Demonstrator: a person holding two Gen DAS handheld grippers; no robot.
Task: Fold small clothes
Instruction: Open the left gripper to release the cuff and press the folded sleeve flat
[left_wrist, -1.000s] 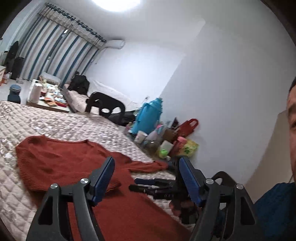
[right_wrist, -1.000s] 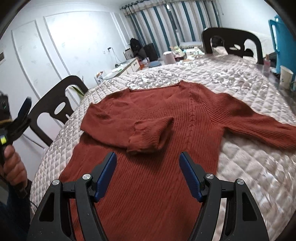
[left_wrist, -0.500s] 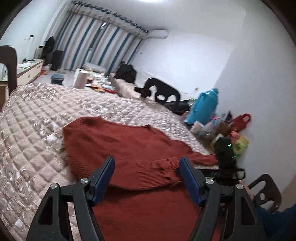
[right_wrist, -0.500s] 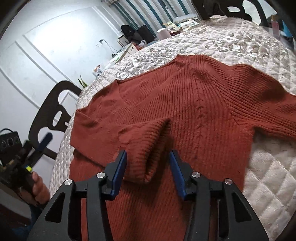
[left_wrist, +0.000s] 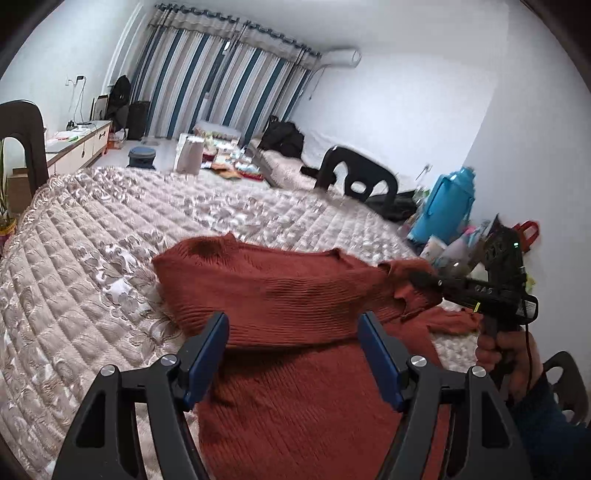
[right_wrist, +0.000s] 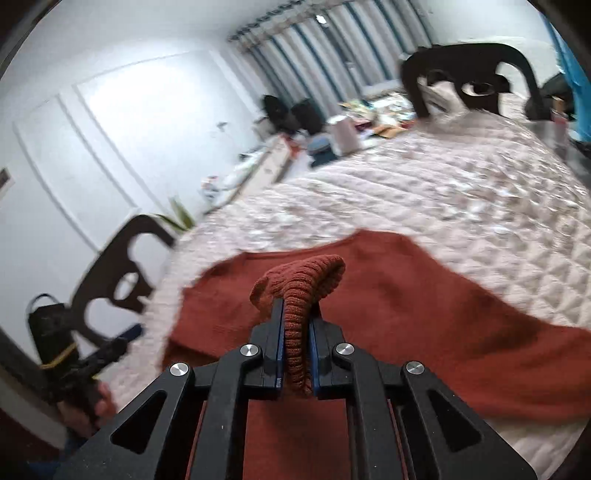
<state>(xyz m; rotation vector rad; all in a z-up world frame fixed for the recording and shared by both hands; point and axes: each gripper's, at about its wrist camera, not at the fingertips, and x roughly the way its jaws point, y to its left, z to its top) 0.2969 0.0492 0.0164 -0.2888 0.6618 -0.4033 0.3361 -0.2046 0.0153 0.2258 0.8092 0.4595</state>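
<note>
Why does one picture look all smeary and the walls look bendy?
Right wrist view: chair and quilt smear with motion blur; the right gripper, closing on the sweater cuff, stays sharp. Left wrist view: crisper, though the fisheye lens bends the curtains and darkens the corners.

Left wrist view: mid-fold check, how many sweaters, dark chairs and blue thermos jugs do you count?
rust sweater: 1
dark chairs: 3
blue thermos: 1
Total: 5
</note>
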